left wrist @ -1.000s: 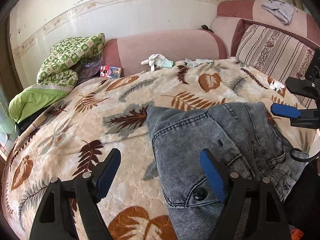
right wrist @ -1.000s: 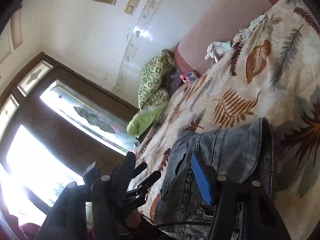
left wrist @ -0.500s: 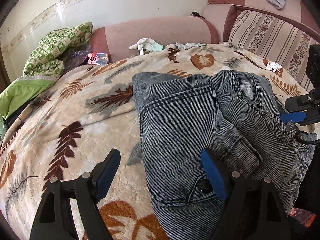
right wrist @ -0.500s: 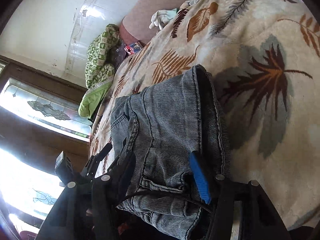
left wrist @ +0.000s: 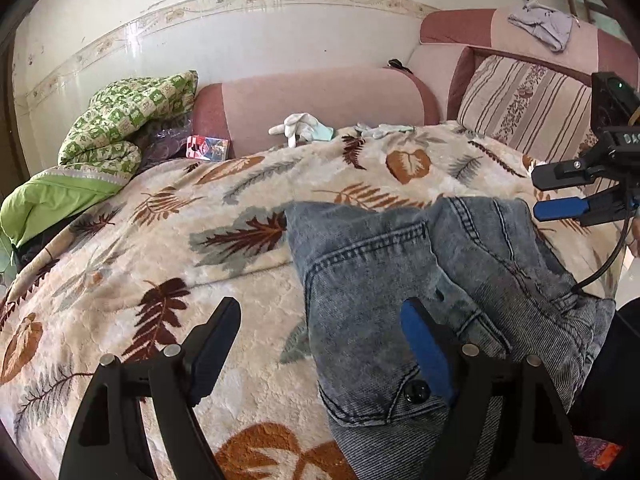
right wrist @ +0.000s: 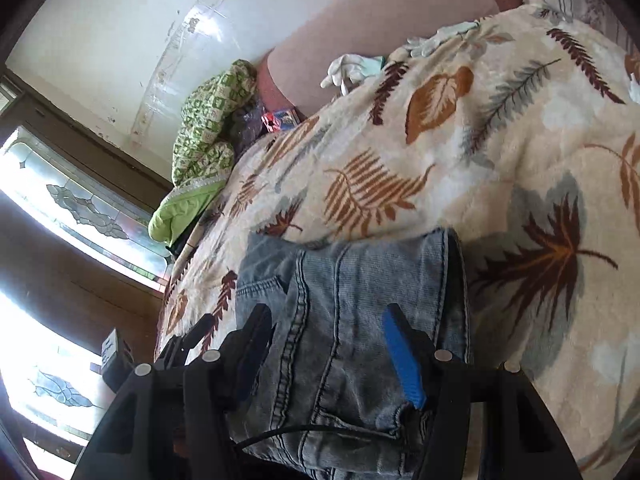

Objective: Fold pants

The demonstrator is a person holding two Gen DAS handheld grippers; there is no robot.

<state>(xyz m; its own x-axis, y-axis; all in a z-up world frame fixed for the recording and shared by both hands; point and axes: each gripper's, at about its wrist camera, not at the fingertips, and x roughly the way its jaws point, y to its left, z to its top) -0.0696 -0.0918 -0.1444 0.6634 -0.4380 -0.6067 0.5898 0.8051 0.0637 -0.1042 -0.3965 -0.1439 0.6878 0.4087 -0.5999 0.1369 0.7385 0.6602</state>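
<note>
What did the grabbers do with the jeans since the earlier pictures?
Both the left gripper and right gripper dipped close over the folded jeans, then backed away again. Their jaws stayed wide open, gripping nothing. The jeans, leaf blanket and white glove stayed put.

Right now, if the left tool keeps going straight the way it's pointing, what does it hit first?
Probably the cream leaf-print fleece blanket, near the left edge of the folded grey-blue denim pants. The left tool points across the bed with its jaws wide apart. Depth is uncertain, so it could clip the denim instead.
</note>
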